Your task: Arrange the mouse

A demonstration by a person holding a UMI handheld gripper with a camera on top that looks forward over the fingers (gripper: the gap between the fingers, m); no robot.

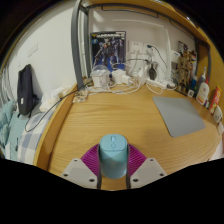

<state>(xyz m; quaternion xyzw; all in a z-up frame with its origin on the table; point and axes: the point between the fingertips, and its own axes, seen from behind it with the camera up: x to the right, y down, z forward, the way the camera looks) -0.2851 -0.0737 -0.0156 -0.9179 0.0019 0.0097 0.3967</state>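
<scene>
You had a mouse (113,155) of smooth, matt pale-blue plastic pressed between the matt magenta pads (92,158). The desk (110,118) was light wood, satin-smooth. A grey mat (182,116) at its right edge looked matt, cloth-like.

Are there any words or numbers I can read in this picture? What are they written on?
None can be read.
The poster on the wall above the desk: it shows a picture, but any lettering is too small to make out.
The bottles at the desk's far side: labels too blurred to read.
The light blue mouse, which sits between the gripper fingers: no lettering visible on it.
</scene>
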